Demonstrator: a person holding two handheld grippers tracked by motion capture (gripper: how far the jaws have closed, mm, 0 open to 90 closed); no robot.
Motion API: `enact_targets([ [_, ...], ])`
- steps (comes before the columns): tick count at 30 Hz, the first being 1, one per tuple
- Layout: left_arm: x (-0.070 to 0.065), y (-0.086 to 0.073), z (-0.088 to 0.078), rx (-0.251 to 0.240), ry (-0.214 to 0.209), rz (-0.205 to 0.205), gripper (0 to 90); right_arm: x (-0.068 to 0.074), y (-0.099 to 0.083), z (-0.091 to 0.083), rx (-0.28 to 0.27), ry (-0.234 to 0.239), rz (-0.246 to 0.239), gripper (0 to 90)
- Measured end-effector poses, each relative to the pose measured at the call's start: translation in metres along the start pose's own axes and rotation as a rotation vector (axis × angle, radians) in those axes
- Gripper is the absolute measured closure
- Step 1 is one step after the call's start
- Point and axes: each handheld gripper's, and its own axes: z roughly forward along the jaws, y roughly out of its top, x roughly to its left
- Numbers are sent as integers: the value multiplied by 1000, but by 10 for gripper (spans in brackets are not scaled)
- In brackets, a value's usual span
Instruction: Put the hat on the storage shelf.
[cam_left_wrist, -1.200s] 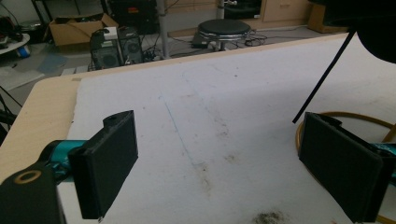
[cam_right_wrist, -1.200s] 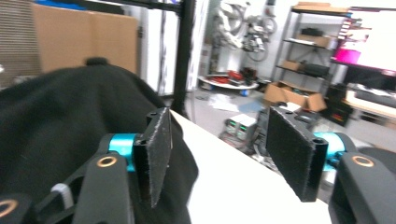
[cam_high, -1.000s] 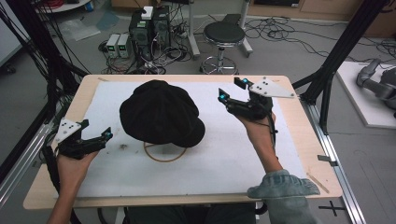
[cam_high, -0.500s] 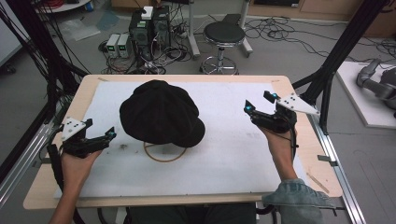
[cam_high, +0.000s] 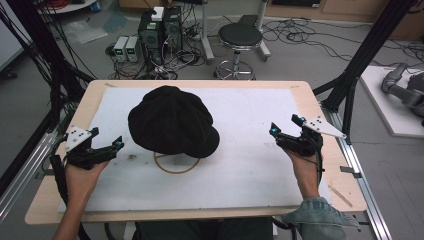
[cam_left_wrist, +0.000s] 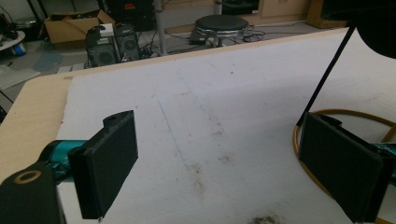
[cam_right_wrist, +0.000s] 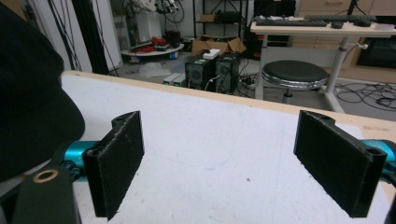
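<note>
A black cap (cam_high: 172, 122) sits perched on a thin stand with a wooden ring base (cam_high: 176, 163) at the middle of the white mat (cam_high: 260, 150), with nothing gripping it. The left gripper (cam_high: 116, 145) rests at the mat's left edge and the right gripper (cam_high: 274, 132) near its right edge, both well apart from the cap; each has its jaws spread wide with nothing between them, the right one's having just been opening. Judging by this, the hat is already placed on its stand and little or nothing remains beyond drawing the hands back.
</note>
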Motion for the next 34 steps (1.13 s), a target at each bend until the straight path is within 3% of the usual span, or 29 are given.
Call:
enact_targets([
  [14,-1,0,1,0,-7,1,123,-7,-18,2,39,-23,18,161],
  [34,-4,1,6,6,-14,9,123,-7,-21,0,46,-19,19,161],
])
